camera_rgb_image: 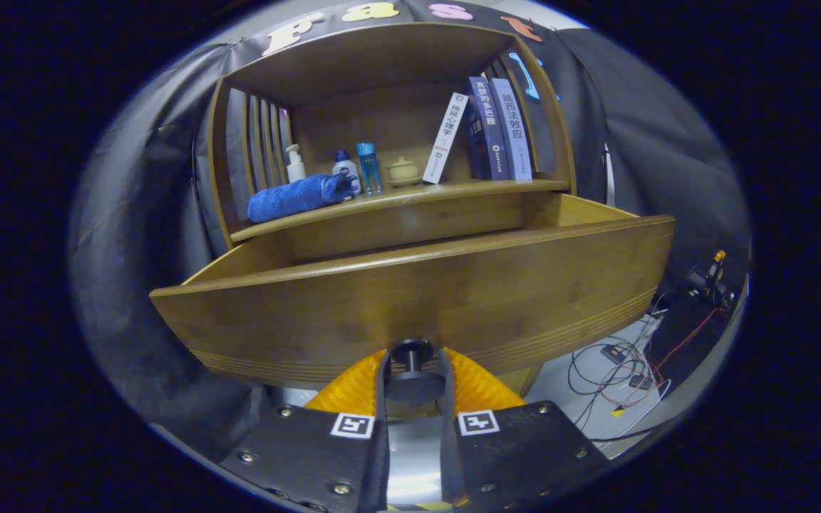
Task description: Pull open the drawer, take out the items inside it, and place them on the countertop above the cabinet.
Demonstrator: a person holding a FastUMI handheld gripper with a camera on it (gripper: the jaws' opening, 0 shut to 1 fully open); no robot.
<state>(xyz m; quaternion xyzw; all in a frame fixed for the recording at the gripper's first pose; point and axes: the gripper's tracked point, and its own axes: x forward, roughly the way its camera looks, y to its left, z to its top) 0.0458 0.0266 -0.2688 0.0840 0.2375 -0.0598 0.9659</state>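
Currently, tongs point(412, 370): pinching the drawer knob point(411, 354) between them.
Drawer point(410, 306): pulled out.
Risk: knob slipping free if tugged further.

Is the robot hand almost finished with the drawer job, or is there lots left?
Only the first part looks done: the drawer is pulled out from the cabinet. Right now the gripper is closed on the drawer knob, one finger on each side. Its inside is hidden behind the drawer front, so I cannot tell what is in there. Taking things out and putting them on the countertop is left.
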